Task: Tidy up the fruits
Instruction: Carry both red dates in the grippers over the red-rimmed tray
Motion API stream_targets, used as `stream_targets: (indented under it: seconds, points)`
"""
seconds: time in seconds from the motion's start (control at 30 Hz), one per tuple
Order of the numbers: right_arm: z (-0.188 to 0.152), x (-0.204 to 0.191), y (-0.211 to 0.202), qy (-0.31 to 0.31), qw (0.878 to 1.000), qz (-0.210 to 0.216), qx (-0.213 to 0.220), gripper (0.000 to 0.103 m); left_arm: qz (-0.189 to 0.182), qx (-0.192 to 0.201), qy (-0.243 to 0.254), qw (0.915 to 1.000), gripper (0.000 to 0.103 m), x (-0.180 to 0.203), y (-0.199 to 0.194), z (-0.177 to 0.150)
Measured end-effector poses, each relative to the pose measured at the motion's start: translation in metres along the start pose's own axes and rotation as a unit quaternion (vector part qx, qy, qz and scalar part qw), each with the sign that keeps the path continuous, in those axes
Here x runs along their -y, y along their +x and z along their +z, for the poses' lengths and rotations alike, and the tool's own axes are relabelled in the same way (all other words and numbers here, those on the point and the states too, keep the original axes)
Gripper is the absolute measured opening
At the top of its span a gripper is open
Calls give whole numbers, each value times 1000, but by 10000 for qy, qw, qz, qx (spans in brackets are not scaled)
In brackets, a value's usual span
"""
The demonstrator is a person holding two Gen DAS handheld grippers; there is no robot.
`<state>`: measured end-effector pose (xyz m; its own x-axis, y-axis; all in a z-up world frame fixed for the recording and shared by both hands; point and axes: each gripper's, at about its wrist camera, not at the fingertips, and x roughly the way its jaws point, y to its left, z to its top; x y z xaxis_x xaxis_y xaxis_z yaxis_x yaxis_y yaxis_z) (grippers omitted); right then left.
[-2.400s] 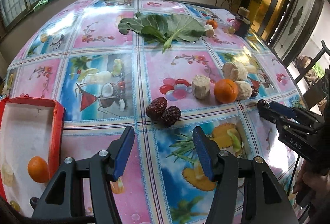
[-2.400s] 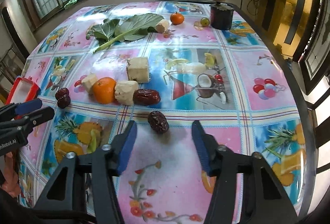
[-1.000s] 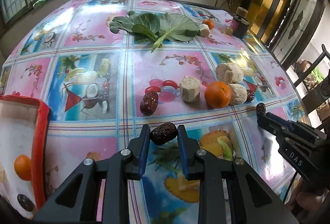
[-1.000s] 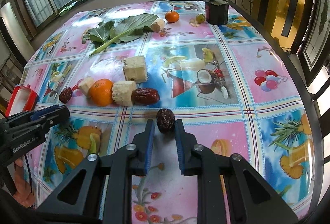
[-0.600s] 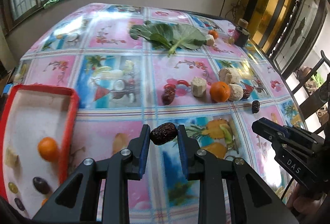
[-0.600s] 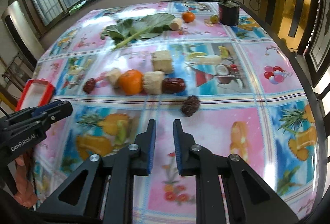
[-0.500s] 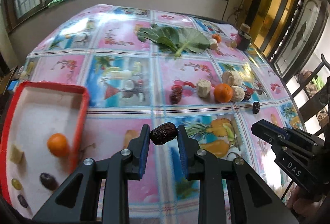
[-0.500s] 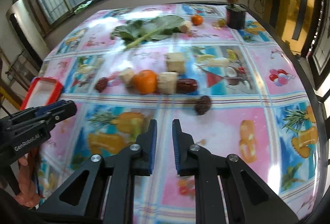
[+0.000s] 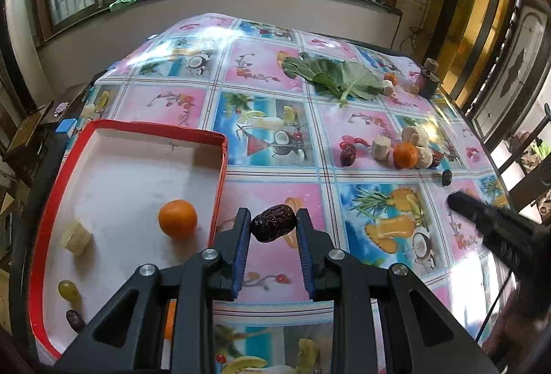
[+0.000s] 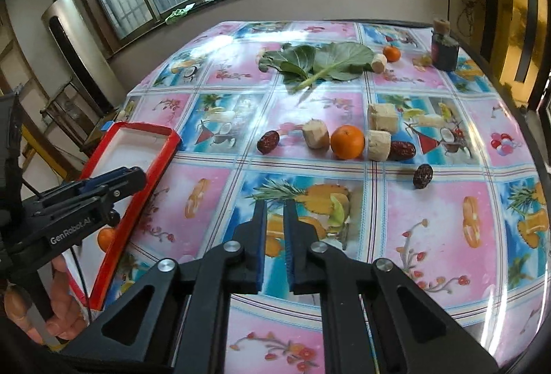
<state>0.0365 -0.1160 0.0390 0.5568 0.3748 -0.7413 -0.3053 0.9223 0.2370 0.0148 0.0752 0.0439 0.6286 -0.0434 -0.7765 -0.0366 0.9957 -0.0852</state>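
My left gripper [image 9: 272, 219] is shut on a dark red date [image 9: 273, 223], held above the table just right of the red-rimmed tray [image 9: 220, 167]. The tray holds an orange [image 9: 177, 218], a pale chunk [image 9: 76, 235], a green grape [image 9: 69, 290] and a dark date [image 9: 75, 320]. My right gripper [image 10: 274, 207] is shut and empty, with a narrow gap between the jaws, over the pineapple print. A date [image 10: 423, 176] lies on the table to its right. A row of a date [image 10: 268, 141], chunks, an orange [image 10: 347, 141] and another date [image 10: 402, 149] lies beyond.
Green leaves [image 10: 323, 62], a small orange [image 10: 392, 53] and a dark jar [image 10: 444, 50] stand at the table's far side. The left gripper shows in the right wrist view [image 10: 113, 183] over the tray's edge [image 10: 151, 181]. The table's right edge is close.
My left gripper picked up a date and carried it left toward the tray. My right gripper shut at a date, lost it, and pulled back left and up, empty.
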Motion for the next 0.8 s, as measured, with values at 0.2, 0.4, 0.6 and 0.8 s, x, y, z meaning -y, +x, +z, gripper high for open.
stream_targets:
  seconds: [0.2,0.4,0.6,0.8]
  points:
    - [-1,47,-5,197,9937,-1076,242,25,-132,-61,181,9997,26,20,10,-2]
    - [-11,85,12,270,9930,-1146,-32,27,-304,-201,293,9989,26,50,33,1]
    - [-2,103,25,342,9927,-1157,-34,27,-338,-264,355,9984,26,70,48,4]
    - [11,121,46,401,9926,-1132,-186,27,-325,-354,355,9982,26,76,59,5]
